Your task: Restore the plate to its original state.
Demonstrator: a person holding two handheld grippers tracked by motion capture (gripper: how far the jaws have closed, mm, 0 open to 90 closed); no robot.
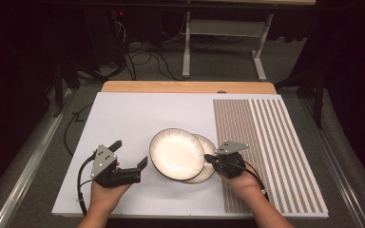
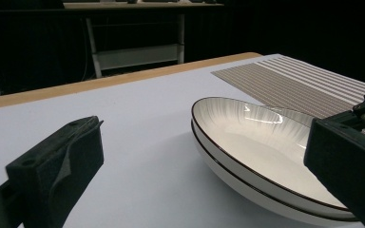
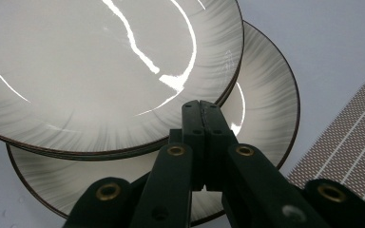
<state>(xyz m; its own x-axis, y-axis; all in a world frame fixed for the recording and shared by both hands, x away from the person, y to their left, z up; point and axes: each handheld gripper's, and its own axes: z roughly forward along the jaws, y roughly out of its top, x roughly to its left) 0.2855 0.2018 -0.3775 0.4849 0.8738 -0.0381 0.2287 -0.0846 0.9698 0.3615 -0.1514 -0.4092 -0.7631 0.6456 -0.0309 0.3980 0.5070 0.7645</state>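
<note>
Bracing at three o'clock, the clenched, empty right gripper (image 1: pixel 209 159) nudged the dark-rimmed white ceramic upper plate (image 1: pixel 177 153) off the matching lower plate (image 1: pixel 208 167), toward the gaping left gripper (image 1: pixel 132 153).

No readable text, labels or numbers anywhere.

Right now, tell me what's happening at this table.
A person works two handheld grippers over two stacked plates on a white table. The upper plate lies offset on the lower plate. The right gripper, jaws shut, sits at the plates' right edge over the lower plate; whether it pinches a rim can't be told. The left gripper waits left of the plates with its jaws wide open, holding nothing.
</note>
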